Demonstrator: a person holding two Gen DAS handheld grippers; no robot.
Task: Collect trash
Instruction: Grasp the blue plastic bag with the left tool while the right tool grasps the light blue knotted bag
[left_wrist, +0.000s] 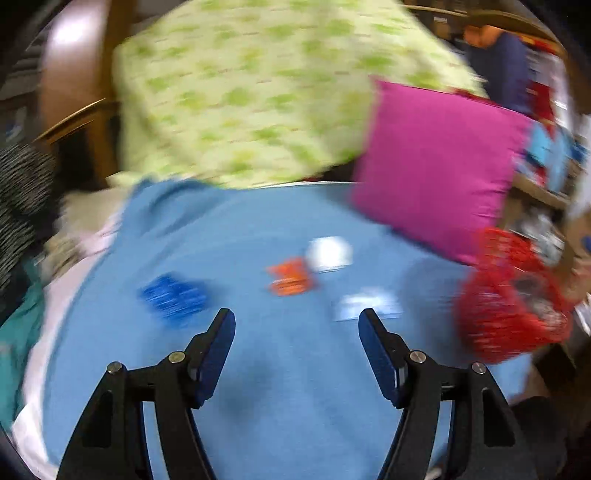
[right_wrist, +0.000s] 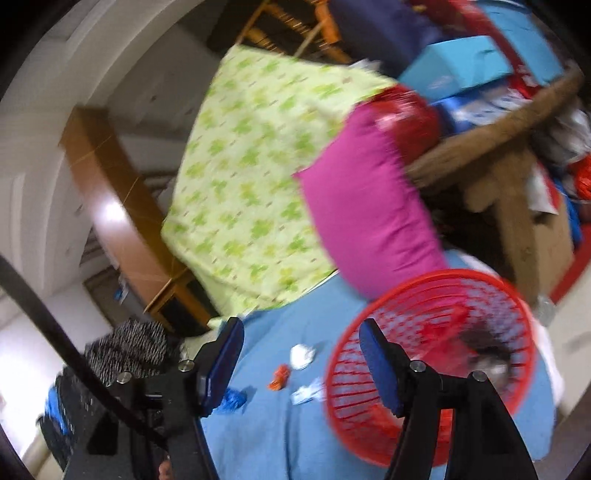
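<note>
Right now both claws are spread with nothing between the pads. Left gripper (left_wrist: 297, 321) points down over the blue bedspread (left_wrist: 258, 387). Just ahead of its tips, nearest first: a pale blue-white scrap (left_wrist: 367, 304) touching distance off the right finger's tip, a dark blue wrapper (left_wrist: 173, 297) off to the left of the left finger, then an orange wrapper (left_wrist: 290, 277) dead ahead between the fingers' lines, and a white crumpled paper (left_wrist: 328, 253) touching it just beyond. Blur hides each piece's long axis.

Right gripper (right_wrist: 301, 332) hangs near the red mesh basket (right_wrist: 428, 369), whose rim sits partly behind its right finger; basket is not gripped as far as I can tell. The same litter shows in the gap ahead: dark blue wrapper (right_wrist: 232, 400) beside the left finger, orange wrapper (right_wrist: 280, 376), pale scrap (right_wrist: 306, 393) just beside the basket rim, white paper (right_wrist: 302, 355) farther out.

Judgement: the left claw is nearer and better lined up for the litter; the basket lies to its right. Farther back lean a magenta pillow (left_wrist: 436, 166) and a green-patterned quilt (left_wrist: 251, 96).
</note>
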